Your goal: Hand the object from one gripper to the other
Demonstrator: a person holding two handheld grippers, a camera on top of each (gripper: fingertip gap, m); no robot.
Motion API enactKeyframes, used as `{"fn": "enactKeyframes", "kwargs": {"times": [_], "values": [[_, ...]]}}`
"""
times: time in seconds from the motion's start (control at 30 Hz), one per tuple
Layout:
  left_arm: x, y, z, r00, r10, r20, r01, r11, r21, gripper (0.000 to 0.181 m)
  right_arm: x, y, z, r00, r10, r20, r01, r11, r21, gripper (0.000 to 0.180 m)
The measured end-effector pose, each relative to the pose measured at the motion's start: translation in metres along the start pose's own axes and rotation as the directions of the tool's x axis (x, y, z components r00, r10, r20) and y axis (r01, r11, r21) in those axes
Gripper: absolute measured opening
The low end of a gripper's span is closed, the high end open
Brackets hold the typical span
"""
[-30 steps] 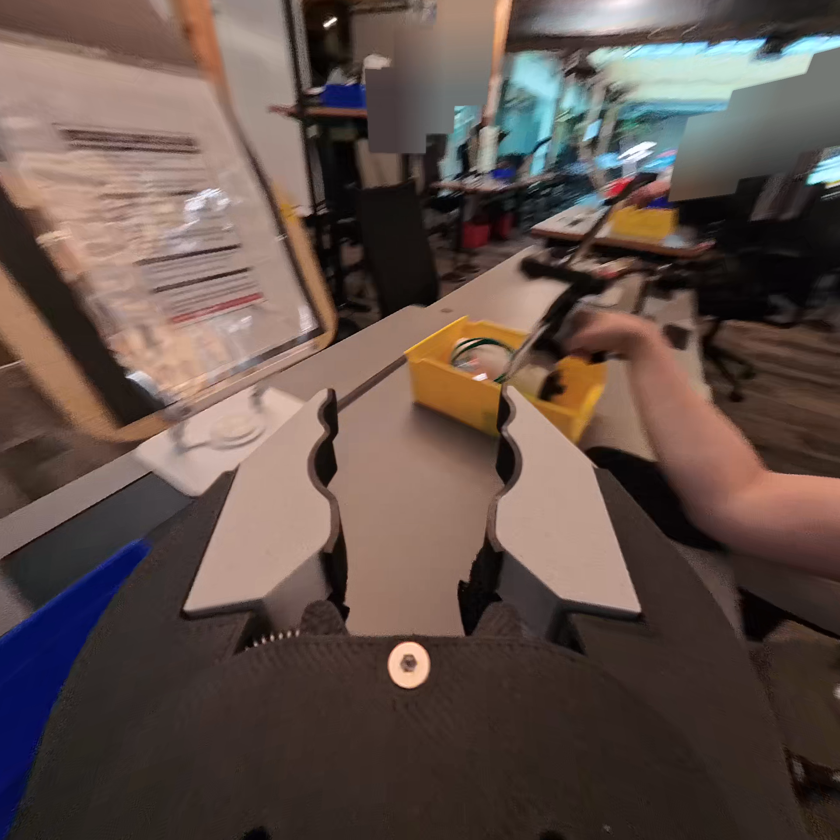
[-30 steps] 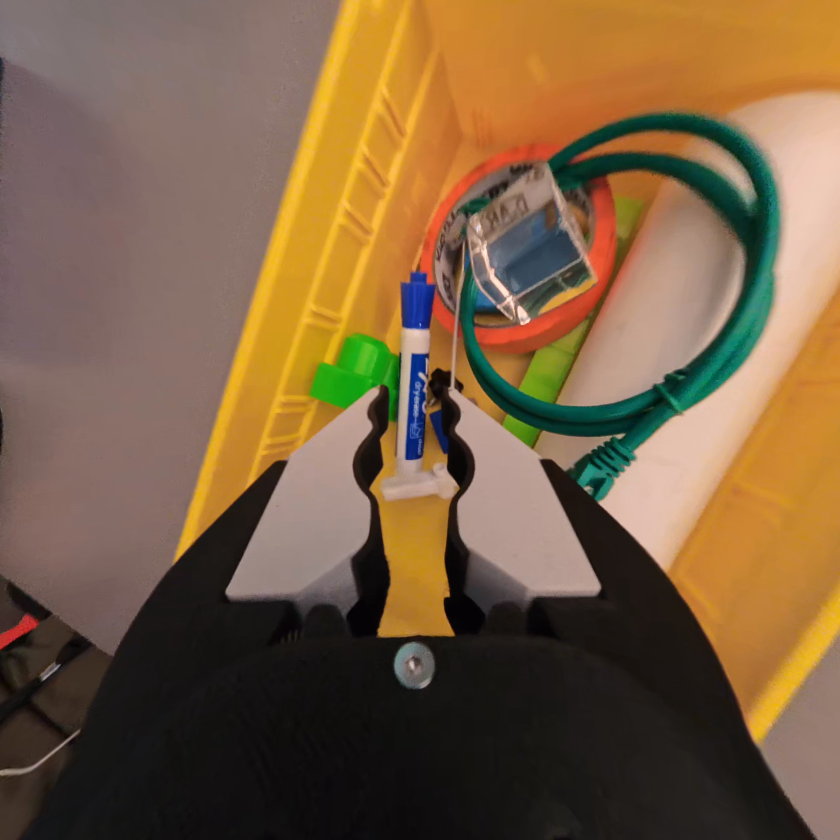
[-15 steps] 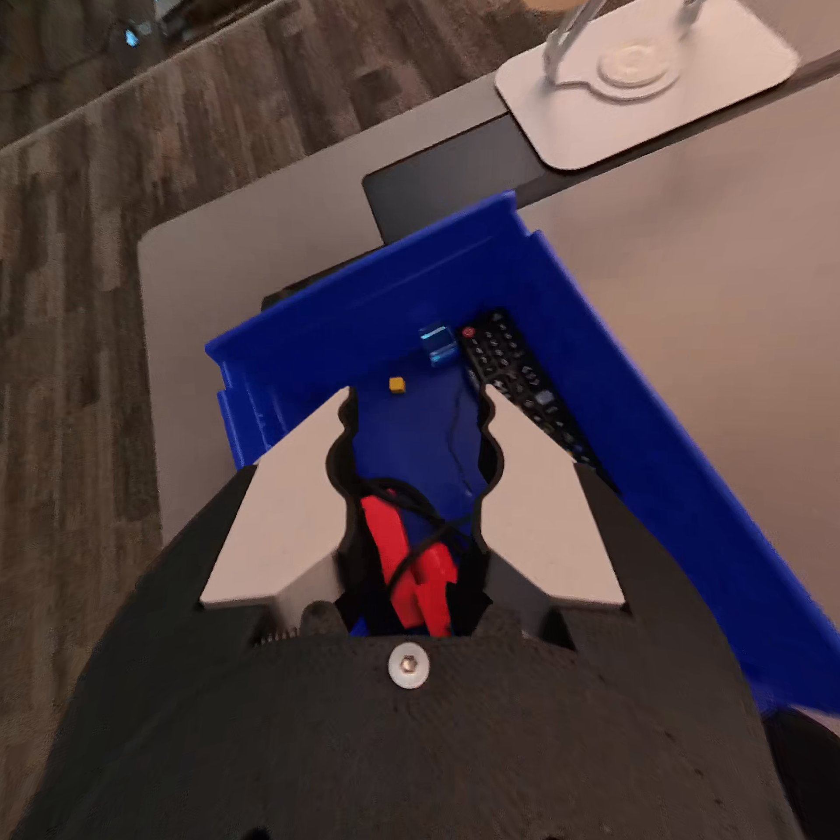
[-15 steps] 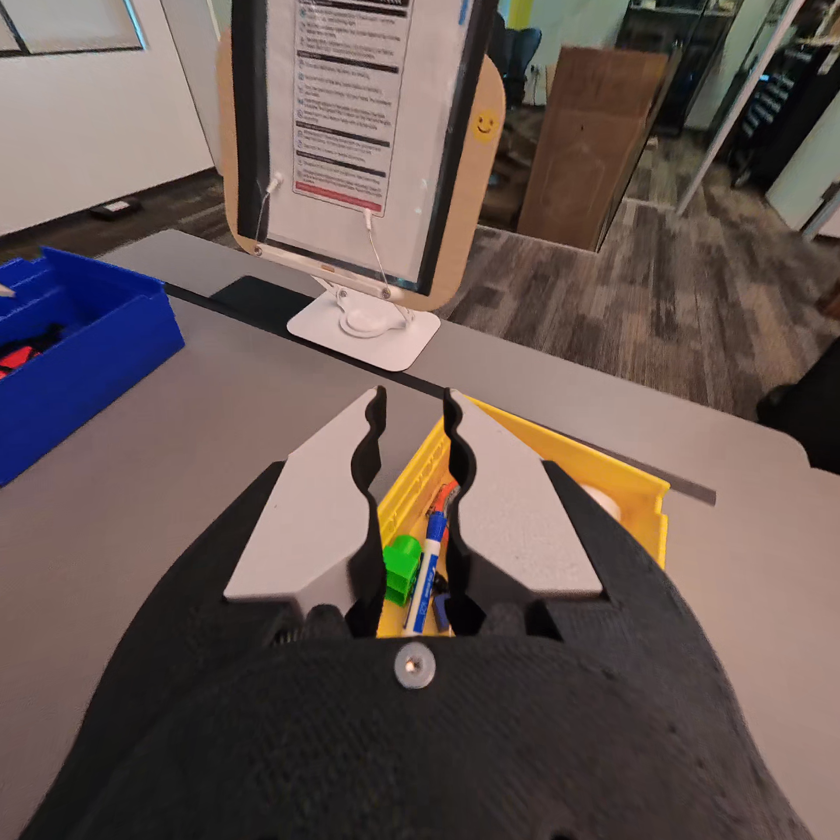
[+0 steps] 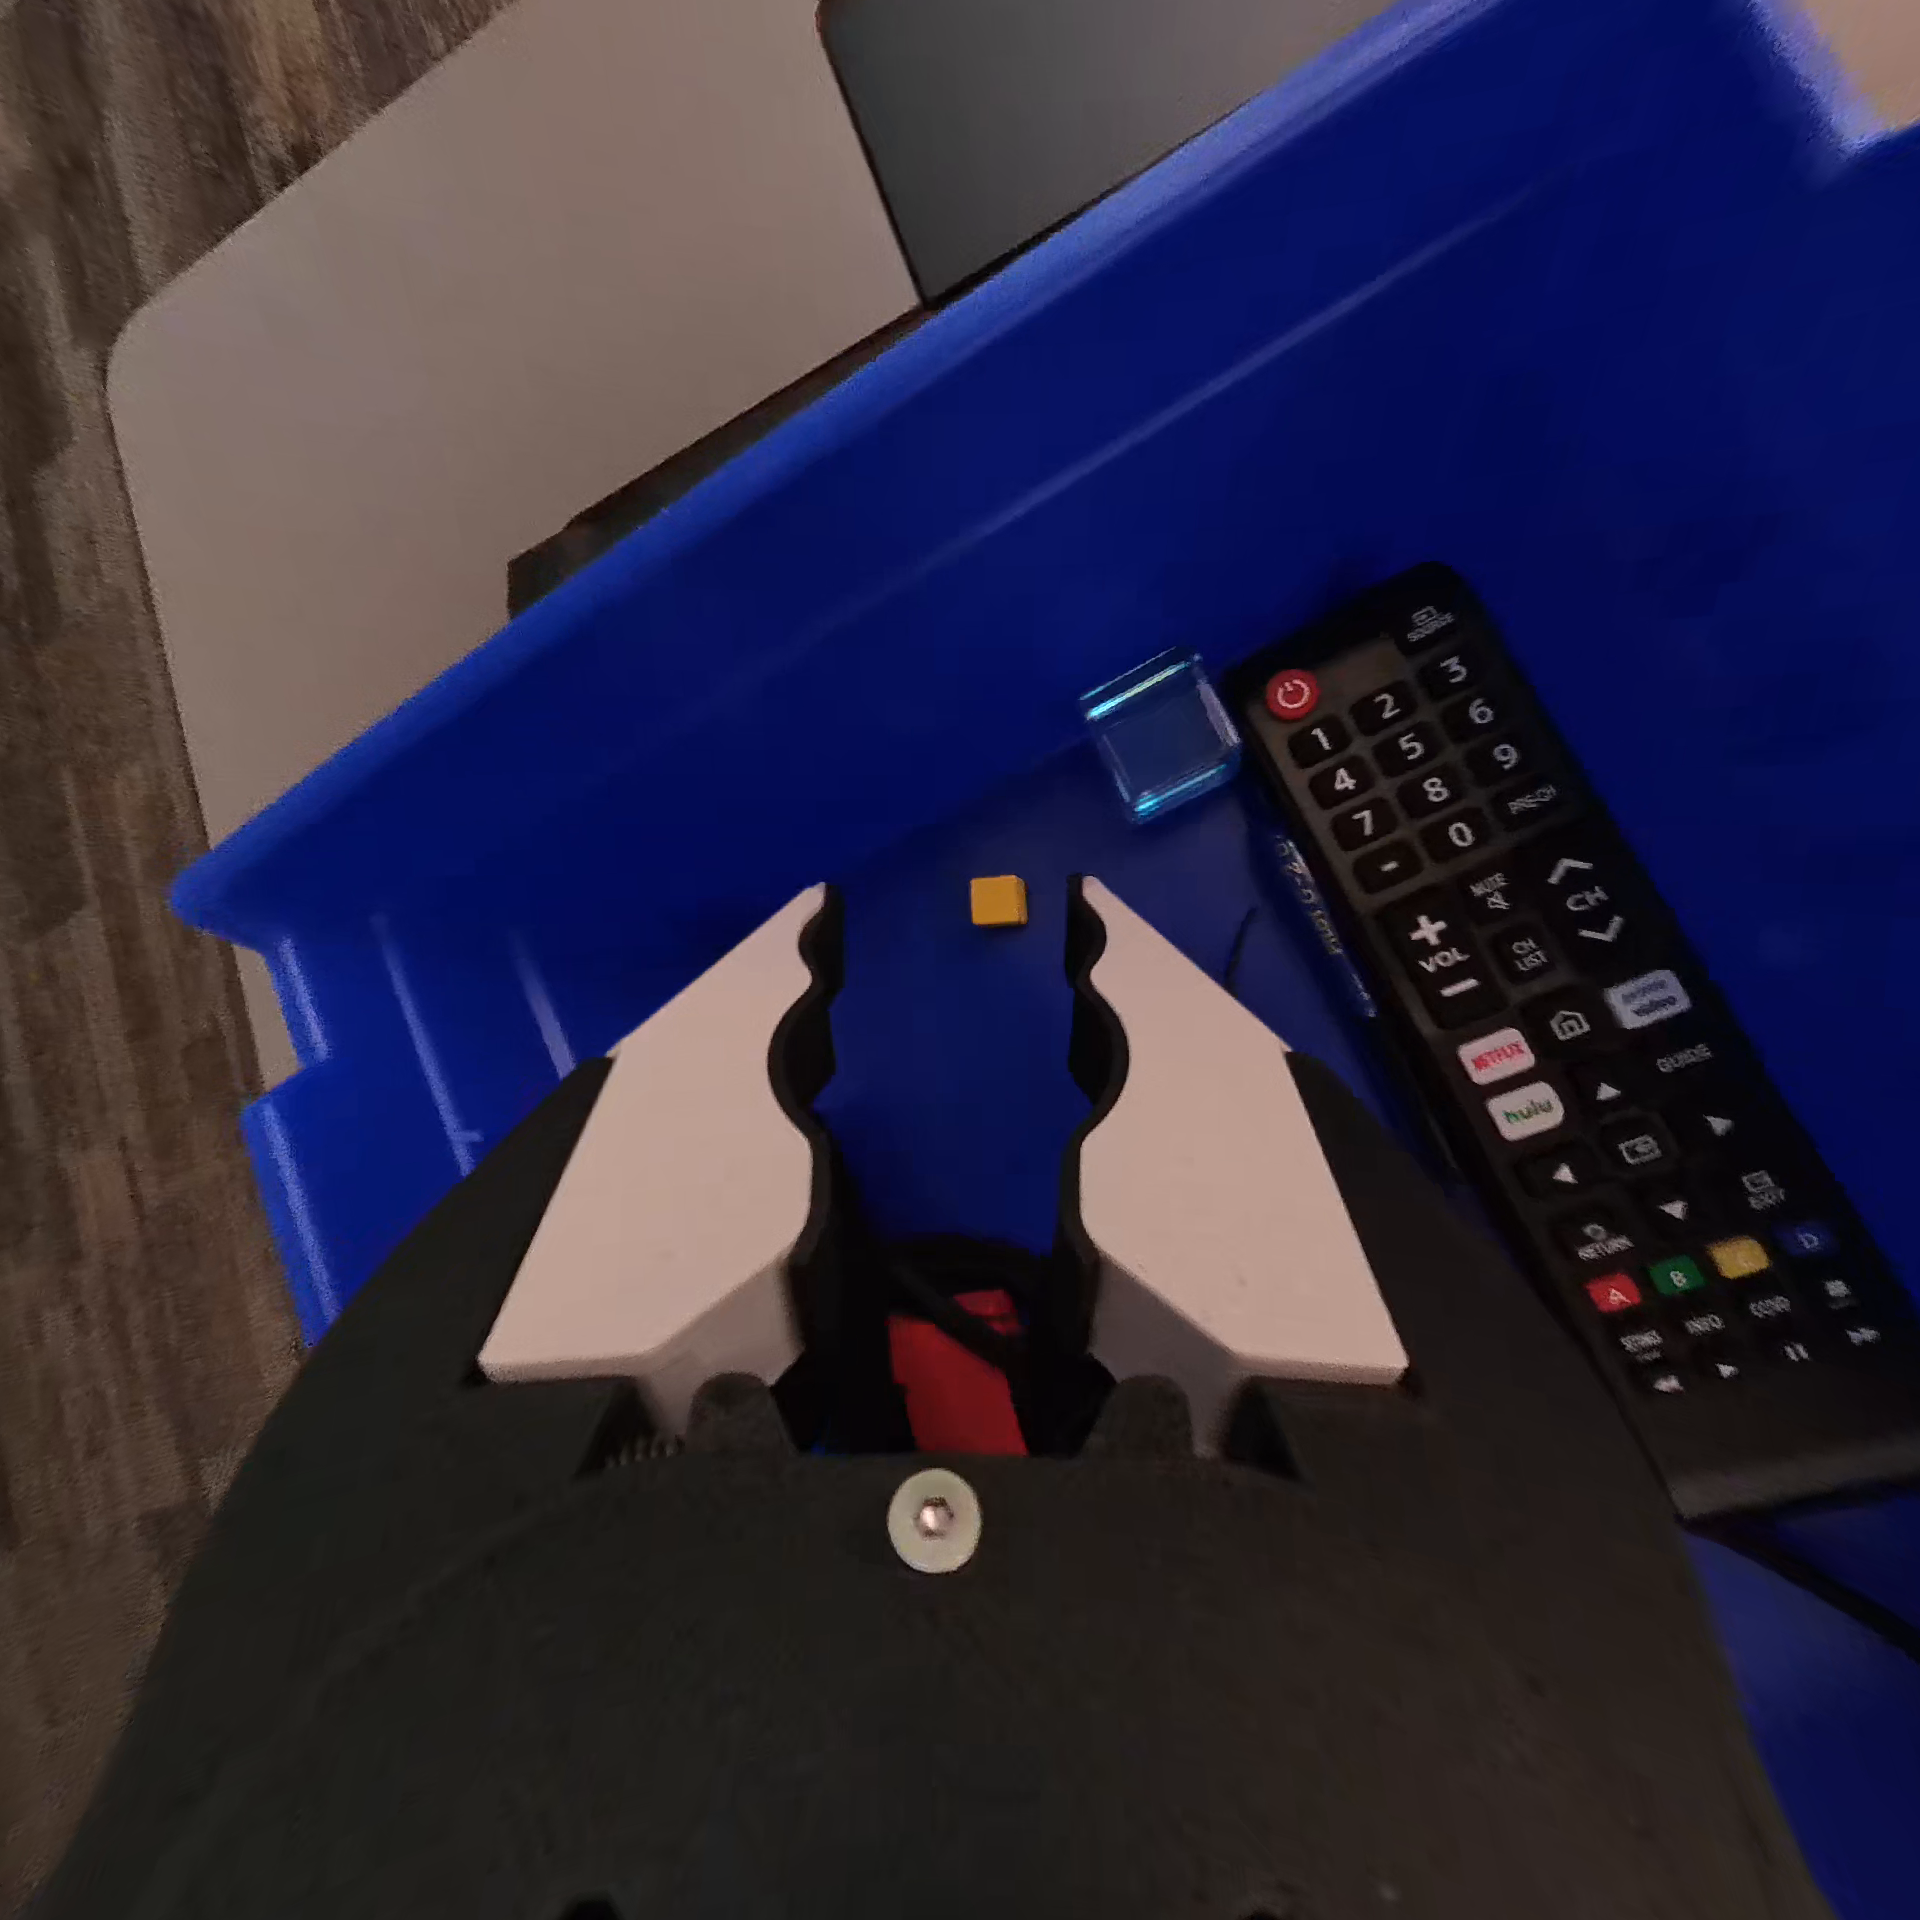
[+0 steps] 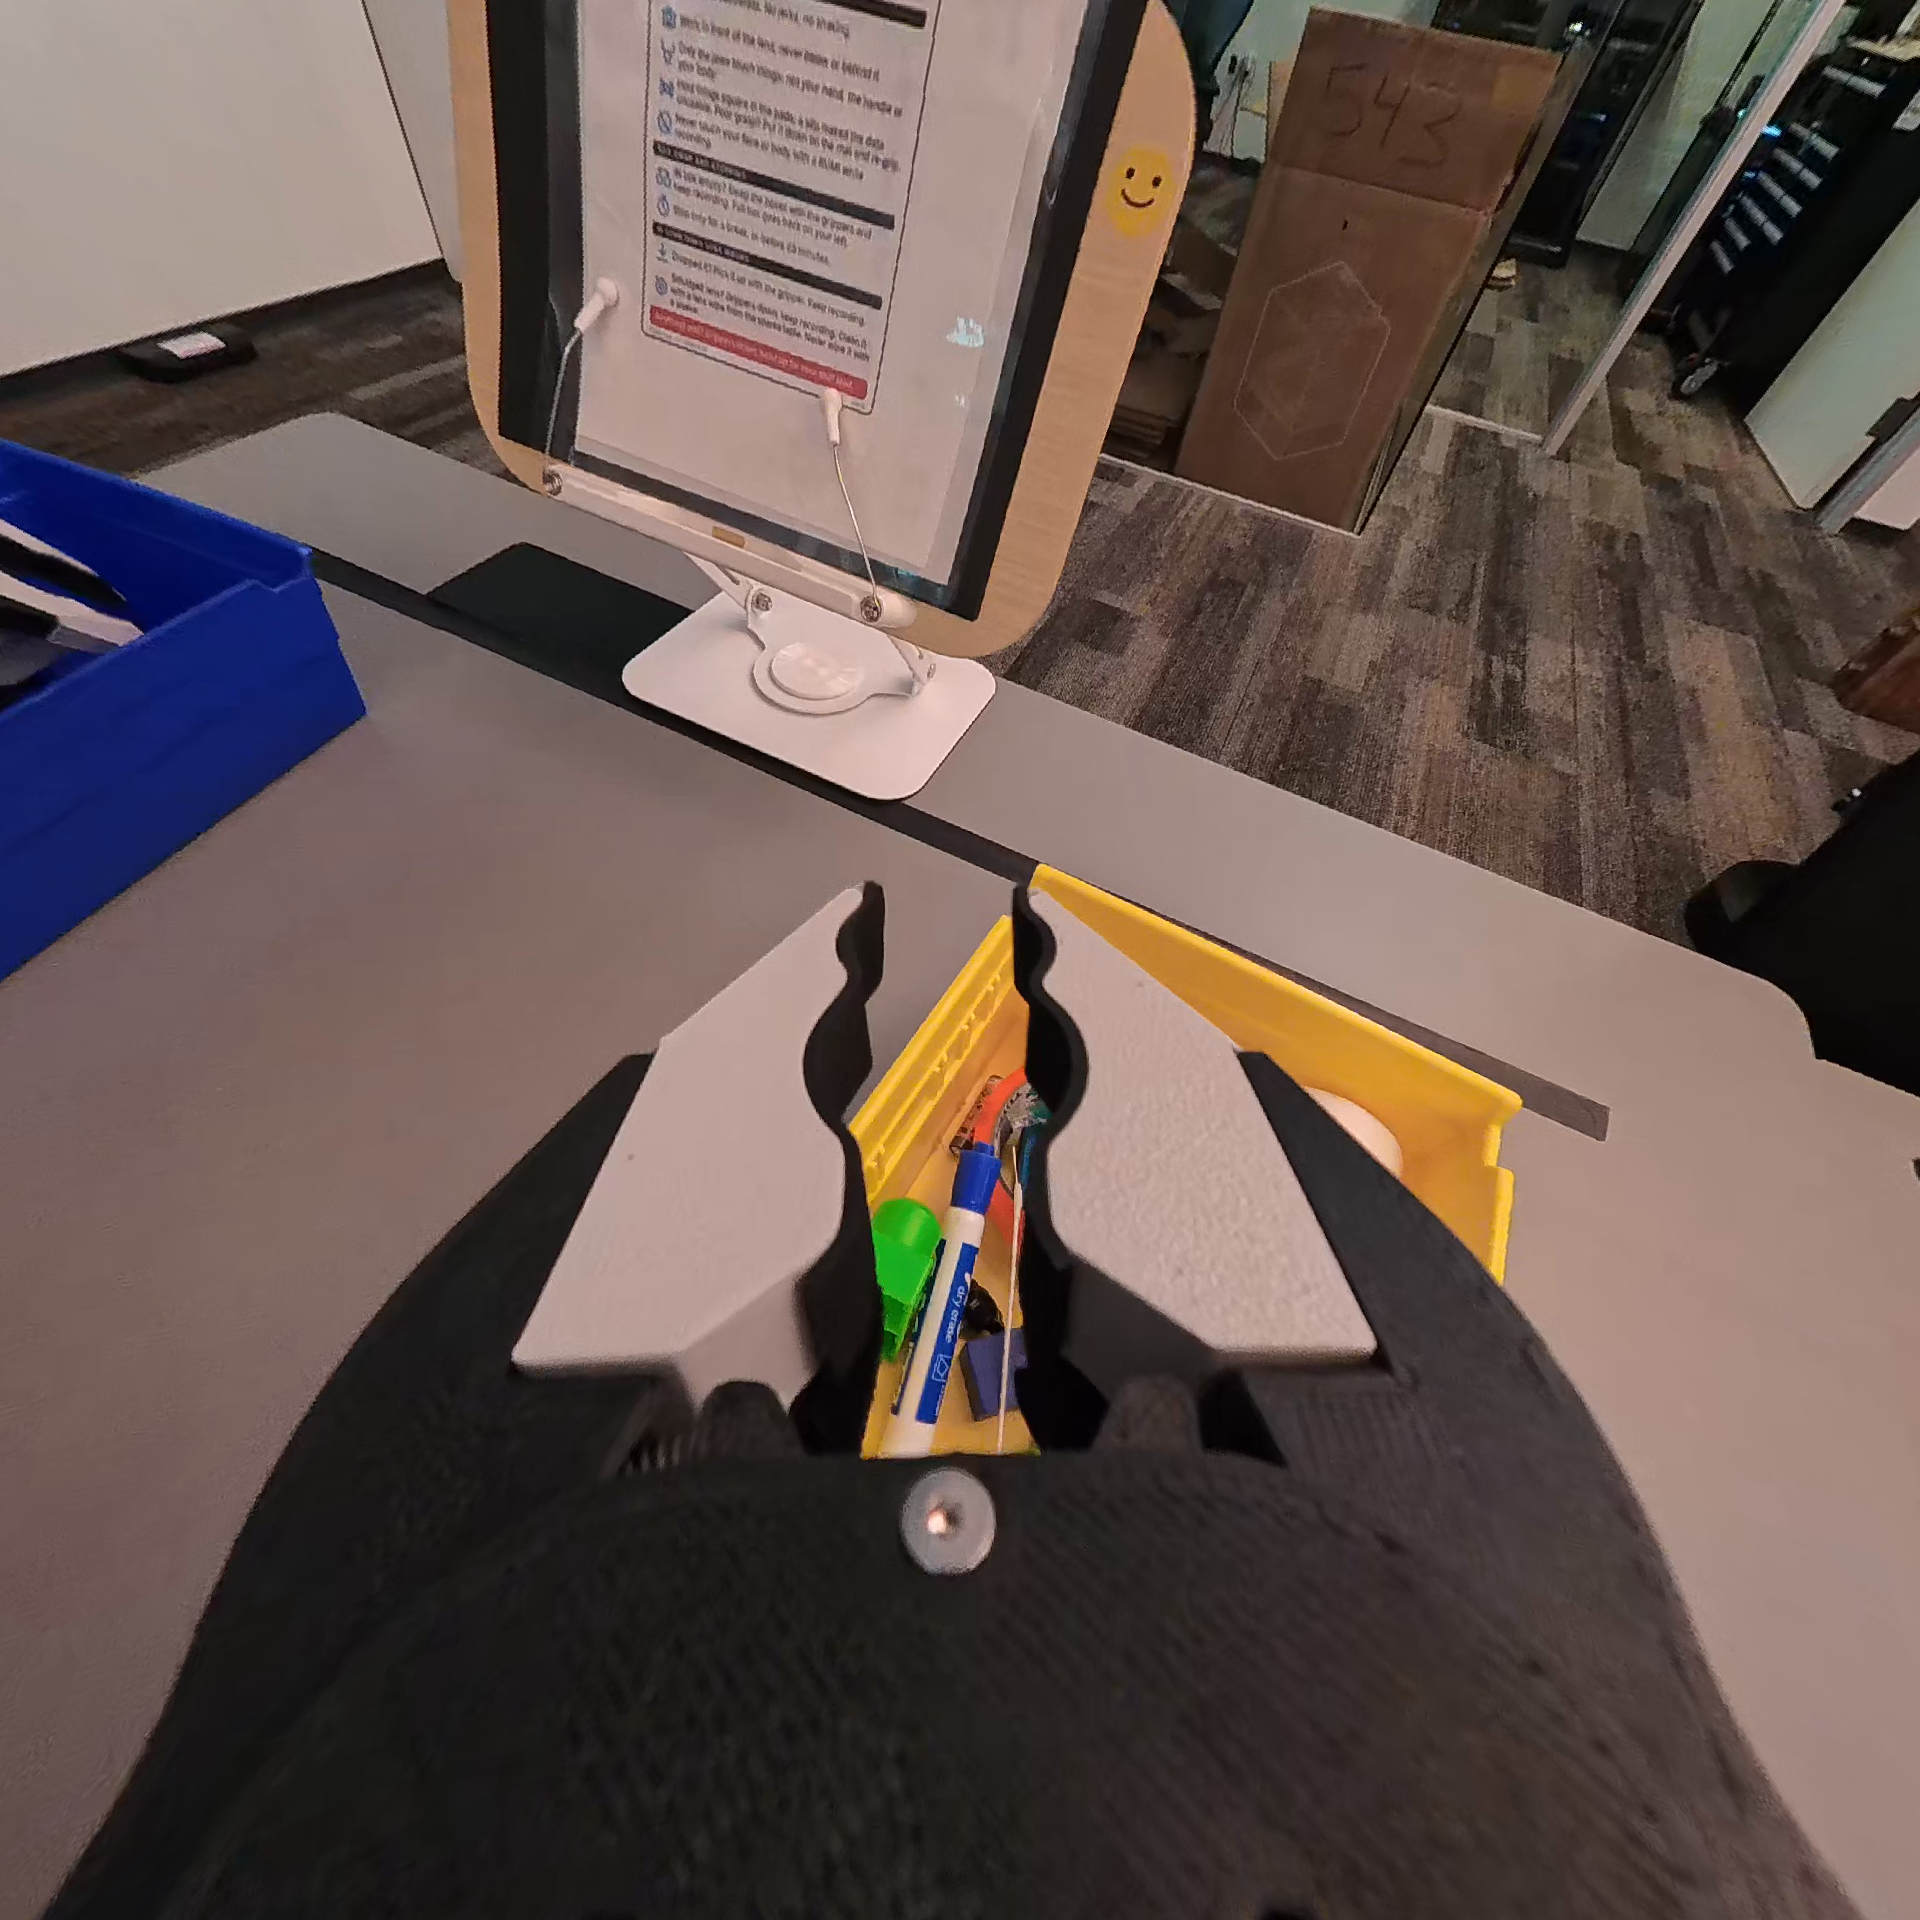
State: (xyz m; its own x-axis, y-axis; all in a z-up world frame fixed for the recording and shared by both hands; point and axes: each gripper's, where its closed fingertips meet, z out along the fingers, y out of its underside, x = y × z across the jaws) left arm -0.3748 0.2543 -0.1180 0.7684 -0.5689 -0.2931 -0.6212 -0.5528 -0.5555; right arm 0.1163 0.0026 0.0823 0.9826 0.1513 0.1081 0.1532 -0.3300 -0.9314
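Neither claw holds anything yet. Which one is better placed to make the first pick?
Probably left: the left claw is open, low inside the blue bin, near its yellow cube. The right claw hovers above the yellow bin.

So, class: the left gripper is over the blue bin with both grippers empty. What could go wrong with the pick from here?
1. The left gripper is open around a tiny yellow cube, which could slip from the wavy pads.
2. The clear blue cube touches the remote, so a grab there may nudge both.
3. The right gripper waits over the yellow bin, far from the blue bin.
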Motion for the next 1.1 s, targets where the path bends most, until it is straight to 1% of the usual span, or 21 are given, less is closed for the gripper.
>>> {"fn": "enactKeyframes", "kwargs": {"times": [0.07,0.23,0.3,0.33,0.47,0.6,0.7,0.77,0.8,0.87,0.9,0.93,0.97,1.0,1.03,1.1], "values": [[-0.003,0.001,0.004,1.0,0.005,0.003,-0.005,1.0,-0.01,0.041,-0.001,0.001,0.002,1.0,-0.005,0.001,0.005,1.0,-0.01,0.024],[0.007,0.009,0.017,0.997,-0.005,-0.071,0.002,0.999,-0.047,0.042,-0.004,0.002,0.005,1.0,-0.017,0.0,0.017,0.999,-0.027,0.024],[0.003,0.014,0.021,0.999,-0.005,-0.045,0.002,0.998,-0.069,0.041,-0.005,0.003,0.006,1.0,-0.024,0.001,0.024,0.999,-0.035,0.024],[0.001,0.016,0.022,1.0,-0.005,-0.028,0.003,0.997,-0.076,0.039,-0.006,0.003,0.006,1.0,-0.03,0.003,0.03,0.999,-0.038,0.024],[0.001,0.015,0.024,0.999,-0.022,-0.04,0.02,0.999,-0.047,0.031,-0.008,0.004,0.006,0.999,-0.042,0.006,0.042,0.998,-0.049,0.023],[0.004,0.016,0.025,0.997,-0.032,-0.069,0.029,0.999,-0.041,0.01,-0.008,0.008,0.005,0.999,-0.042,0.007,0.043,0.997,-0.064,0.023],[0.001,0.012,0.013,0.999,-0.019,-0.044,0.017,0.999,-0.041,0.01,-0.007,0.007,0.003,0.999,-0.046,0.0,0.046,0.997,-0.062,0.023],[0.005,-0.012,-0.015,0.997,-0.04,-0.063,0.043,0.997,0.057,0.01,-0.008,0.0,0.0,0.998,-0.064,-0.011,0.064,0.997,-0.036,0.023],[0.01,-0.029,-0.035,0.994,-0.05,-0.095,0.062,0.99,0.128,0.01,-0.01,-0.007,-0.002,0.996,-0.083,-0.017,0.083,0.997,-0.003,0.023],[0.035,-0.072,-0.091,0.974,-0.052,-0.219,0.122,0.941,0.317,0.009,-0.02,-0.03,-0.008,0.99,-0.137,-0.028,0.139,0.984,0.108,0.023],[0.053,-0.096,-0.126,0.95,-0.026,-0.312,0.165,0.889,0.426,0.009,-0.027,-0.046,-0.012,0.985,-0.167,-0.038,0.172,0.967,0.186,0.024],[0.076,-0.117,-0.165,0.908,0.024,-0.418,0.22,0.822,0.526,0.009,-0.038,-0.063,-0.018,0.978,-0.201,-0.048,0.207,0.939,0.276,0.026],[0.102,-0.132,-0.206,0.844,0.101,-0.526,0.283,0.75,0.598,0.009,-0.053,-0.08,-0.025,0.969,-0.243,-0.048,0.243,0.897,0.37,0.027],[0.128,-0.141,-0.245,0.759,0.195,-0.622,0.345,0.689,0.637,0.009,-0.072,-0.095,-0.033,0.955,-0.295,-0.04,0.28,0.842,0.462,0.027],[0.151,-0.144,-0.278,0.664,0.28,-0.693,0.399,0.652,0.645,0.009,-0.095,-0.106,-0.041,0.931,-0.364,-0.031,0.32,0.773,0.547,0.027],[0.183,-0.142,-0.323,0.508,0.384,-0.771,0.468,0.629,0.621,0.009,-0.146,-0.116,-0.058,0.849,-0.527,-0.046,0.413,0.605,0.681,0.028]]}}
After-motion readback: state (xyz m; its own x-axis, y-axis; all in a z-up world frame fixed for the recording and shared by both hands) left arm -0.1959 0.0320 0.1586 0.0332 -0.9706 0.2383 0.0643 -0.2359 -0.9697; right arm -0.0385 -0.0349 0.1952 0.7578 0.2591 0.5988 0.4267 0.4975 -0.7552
